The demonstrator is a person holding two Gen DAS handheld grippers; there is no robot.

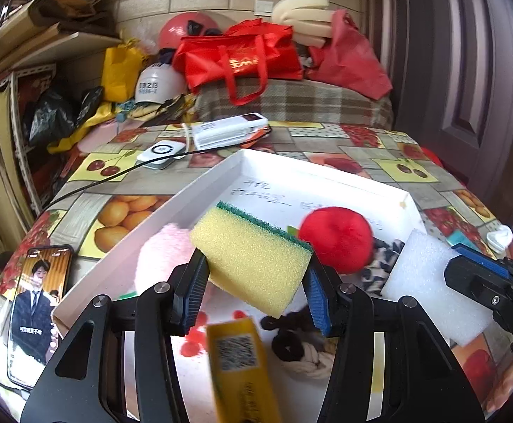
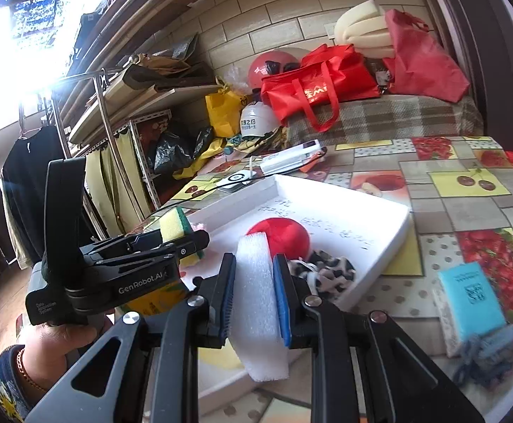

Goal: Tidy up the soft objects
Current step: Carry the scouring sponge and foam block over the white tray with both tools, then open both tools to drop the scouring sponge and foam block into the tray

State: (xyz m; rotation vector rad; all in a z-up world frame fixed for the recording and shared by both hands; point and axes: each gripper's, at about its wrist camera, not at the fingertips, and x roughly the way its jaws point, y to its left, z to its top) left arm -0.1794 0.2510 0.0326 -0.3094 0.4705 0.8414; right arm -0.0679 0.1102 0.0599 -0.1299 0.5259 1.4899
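My left gripper (image 1: 256, 292) is shut on a yellow sponge with a green scouring side (image 1: 252, 257), held above the white tray (image 1: 203, 183). My right gripper (image 2: 254, 292) is shut on a white foam block (image 2: 256, 303), held over the tray's near edge (image 2: 397, 232); the block also shows in the left wrist view (image 1: 429, 282). In the tray lie a red plush ball (image 1: 337, 238), a pink fluffy object (image 1: 161, 257), a black-and-white patterned cloth (image 2: 323, 271) and dark hair ties (image 1: 288, 338). The left gripper with the sponge (image 2: 173, 225) shows at left in the right wrist view.
A phone (image 1: 39, 313) lies left of the tray, a yellow box (image 1: 242, 363) under my left gripper. A blue-labelled pack (image 2: 468, 303) and grey-blue cloth (image 2: 485, 356) lie right. White devices (image 1: 228, 128) with a cable sit behind. Bags and helmets pile at the back.
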